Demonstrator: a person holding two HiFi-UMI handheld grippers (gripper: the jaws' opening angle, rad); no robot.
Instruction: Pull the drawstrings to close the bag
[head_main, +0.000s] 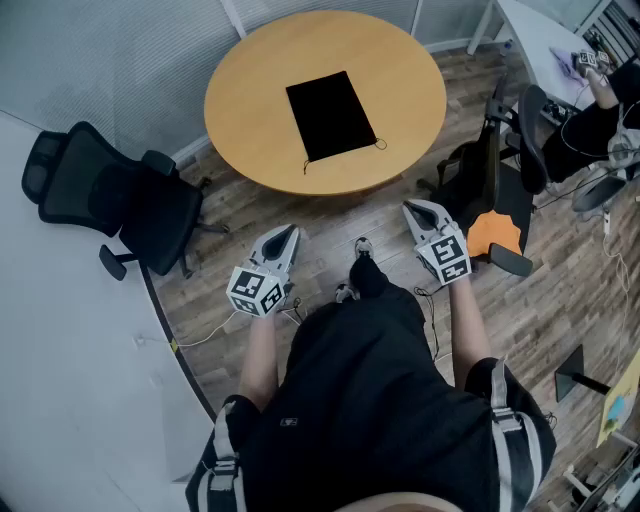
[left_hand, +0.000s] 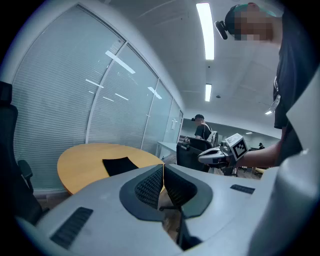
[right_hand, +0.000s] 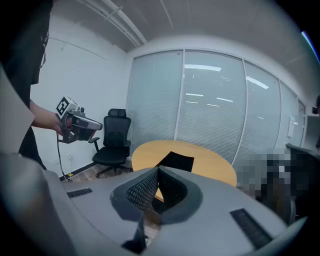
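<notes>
Bag (head_main: 331, 116) closing had not started yet. Closest in, the person stood on the wood floor (head_main: 300, 215) and held both grippers low in front of the body. The left gripper (head_main: 290, 232) had its jaws pressed together with nothing in them, and the right gripper (head_main: 412, 209) was the same. A black chair (head_main: 110, 195) stood off to the left side. Both grippers were well apart from the round worktop (head_main: 240, 100). Farther off, the black bag lay flat near the middle of the worktop. Its thin drawstrings (head_main: 381, 145) trailed from the edge nearest the person. I think the cords could be hard to pinch, since they were thin and lay flat. A gripper might grab cloth instead. If only one cord got pulled, the light bag might slide on the smooth top and not close.
</notes>
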